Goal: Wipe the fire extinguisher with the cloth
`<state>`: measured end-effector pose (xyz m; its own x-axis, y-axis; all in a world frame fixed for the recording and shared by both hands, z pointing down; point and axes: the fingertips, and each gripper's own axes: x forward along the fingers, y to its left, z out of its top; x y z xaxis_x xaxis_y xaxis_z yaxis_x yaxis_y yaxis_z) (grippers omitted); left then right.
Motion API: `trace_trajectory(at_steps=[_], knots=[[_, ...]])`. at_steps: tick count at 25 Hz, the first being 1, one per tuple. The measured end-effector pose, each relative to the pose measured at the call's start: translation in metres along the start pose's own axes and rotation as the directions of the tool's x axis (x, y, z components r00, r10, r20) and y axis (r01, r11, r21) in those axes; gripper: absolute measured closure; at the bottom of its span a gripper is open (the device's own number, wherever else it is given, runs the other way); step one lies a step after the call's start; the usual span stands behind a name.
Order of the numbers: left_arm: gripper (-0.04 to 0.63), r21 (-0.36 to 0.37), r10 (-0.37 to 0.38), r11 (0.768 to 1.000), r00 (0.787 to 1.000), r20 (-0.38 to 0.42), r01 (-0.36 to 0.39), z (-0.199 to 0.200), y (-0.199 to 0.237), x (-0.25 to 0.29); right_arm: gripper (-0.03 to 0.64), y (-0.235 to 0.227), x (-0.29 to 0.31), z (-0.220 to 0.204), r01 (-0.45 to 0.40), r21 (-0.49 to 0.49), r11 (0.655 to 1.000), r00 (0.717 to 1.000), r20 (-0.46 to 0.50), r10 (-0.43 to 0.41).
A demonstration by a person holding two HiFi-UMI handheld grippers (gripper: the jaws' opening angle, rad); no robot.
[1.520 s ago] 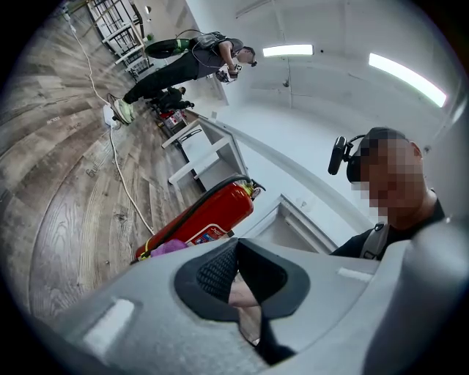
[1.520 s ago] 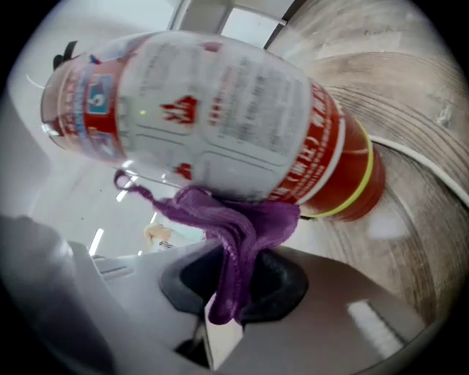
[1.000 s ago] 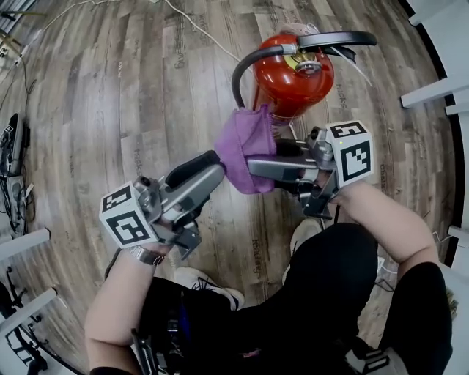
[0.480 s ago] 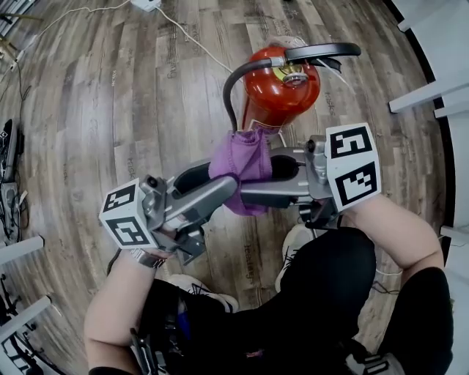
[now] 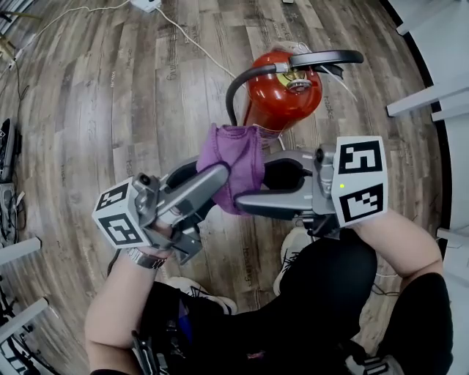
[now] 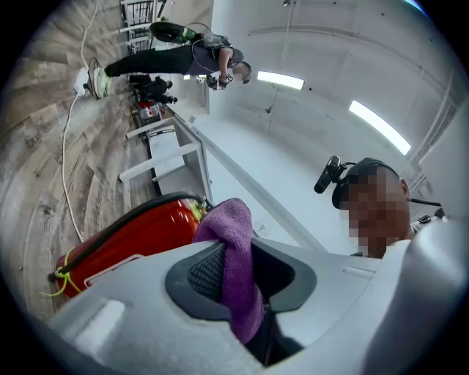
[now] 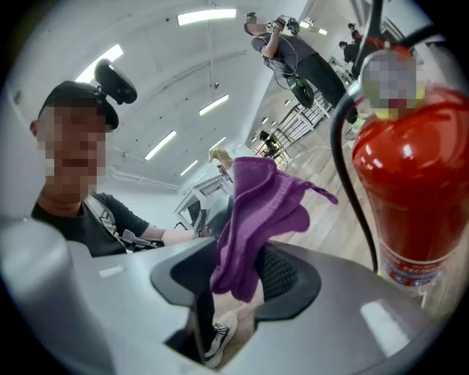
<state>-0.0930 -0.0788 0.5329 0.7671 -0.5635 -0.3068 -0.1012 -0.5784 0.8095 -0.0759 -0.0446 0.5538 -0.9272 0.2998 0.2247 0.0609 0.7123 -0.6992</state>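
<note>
A red fire extinguisher (image 5: 282, 91) with a black hose and handle stands upright on the wooden floor. In front of it both grippers meet at a purple cloth (image 5: 233, 161). My left gripper (image 5: 220, 170) comes in from the lower left. Its jaws are closing, and the cloth (image 6: 231, 249) sits pinched between them. My right gripper (image 5: 250, 184) comes in from the right. Its jaws are opening: the cloth (image 7: 256, 212) hangs loosely between them, with a gap beside it. In the right gripper view the extinguisher (image 7: 418, 183) stands close by on the right.
A white cable (image 5: 187, 36) and a power strip (image 5: 146, 4) lie on the floor behind the extinguisher. White furniture legs (image 5: 425, 95) stand at the right and gear (image 5: 7, 176) at the left edge. The person's shoes (image 5: 201, 287) are below the grippers.
Both grippers have risen a little with the cloth. The left jaws have closed in on the cloth, and the right jaws have spread apart.
</note>
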Motion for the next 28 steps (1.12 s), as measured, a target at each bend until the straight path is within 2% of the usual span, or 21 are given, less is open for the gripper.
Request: trace_trajectory(at_steps=[2, 4, 6, 8, 10, 12, 14, 16, 17, 19, 21, 23, 28], knots=[[0.518, 0.018, -0.001, 1.000, 0.999, 0.039, 0.001, 0.018, -0.002, -0.004, 0.443, 0.003, -0.018, 0.013, 0.086, -0.028, 0.996, 0.995, 0.055, -0.084], [0.518, 0.044, -0.013, 0.999, 0.998, 0.064, 0.010, 0.037, -0.005, -0.006, 0.472, 0.013, -0.041, 0.034, 0.190, -0.065, 0.980, 0.972, 0.152, -0.178], [0.518, 0.069, -0.041, 0.997, 0.997, 0.072, 0.036, 0.055, -0.009, -0.006, 0.544, 0.040, -0.056, 0.055, 0.214, -0.060, 0.975, 0.947, 0.258, -0.192], [0.518, 0.116, -0.061, 0.992, 0.997, 0.041, 0.056, 0.070, -0.015, -0.003, 0.579, 0.080, -0.057, 0.062, 0.113, -0.018, 0.993, 0.936, 0.337, -0.100], [0.520, 0.163, -0.060, 0.985, 0.998, -0.002, 0.059, 0.085, -0.016, 0.002, 0.588, 0.108, -0.053, 0.056, -0.005, 0.015, 1.000, 0.928, 0.374, -0.001], [0.520, 0.163, -0.054, 0.985, 0.998, -0.035, 0.059, 0.101, -0.012, 0.008, 0.600, 0.115, -0.050, 0.047, -0.073, 0.049, 0.996, 0.921, 0.386, 0.048], [0.522, 0.142, -0.048, 0.988, 0.995, -0.083, 0.059, 0.118, -0.002, 0.018, 0.609, 0.112, -0.053, 0.049, -0.125, 0.083, 0.989, 0.906, 0.415, 0.080], [0.521, 0.120, -0.060, 0.990, 0.984, -0.166, 0.080, 0.132, 0.005, 0.036, 0.617, 0.106, -0.059, 0.053, -0.159, 0.107, 0.981, 0.894, 0.438, 0.097], [0.522, 0.104, -0.071, 0.990, 0.972, -0.222, 0.096, 0.135, 0.008, 0.046, 0.617, 0.101, -0.062, 0.054, -0.166, 0.122, 0.979, 0.890, 0.446, 0.095], [0.520, 0.064, -0.086, 0.991, 0.935, -0.344, 0.115, 0.134, 0.016, 0.067, 0.617, 0.090, -0.067, 0.056, -0.192, 0.170, 0.966, 0.876, 0.475, 0.090], [0.518, 0.029, -0.082, 0.994, 0.899, -0.430, 0.105, 0.133, 0.031, 0.082, 0.617, 0.081, -0.073, 0.060, -0.227, 0.215, 0.950, 0.853, 0.515, 0.088], [0.517, -0.018, -0.080, 0.997, 0.887, -0.455, 0.081, 0.136, 0.053, 0.092, 0.618, 0.076, -0.083, 0.063, -0.242, 0.233, 0.942, 0.834, 0.547, 0.079], [0.515, -0.205, -0.119, 0.978, 0.890, -0.441, 0.029, 0.121, 0.106, 0.097, 0.620, 0.072, -0.098, 0.064, -0.263, 0.260, 0.929, 0.809, 0.584, 0.065]])
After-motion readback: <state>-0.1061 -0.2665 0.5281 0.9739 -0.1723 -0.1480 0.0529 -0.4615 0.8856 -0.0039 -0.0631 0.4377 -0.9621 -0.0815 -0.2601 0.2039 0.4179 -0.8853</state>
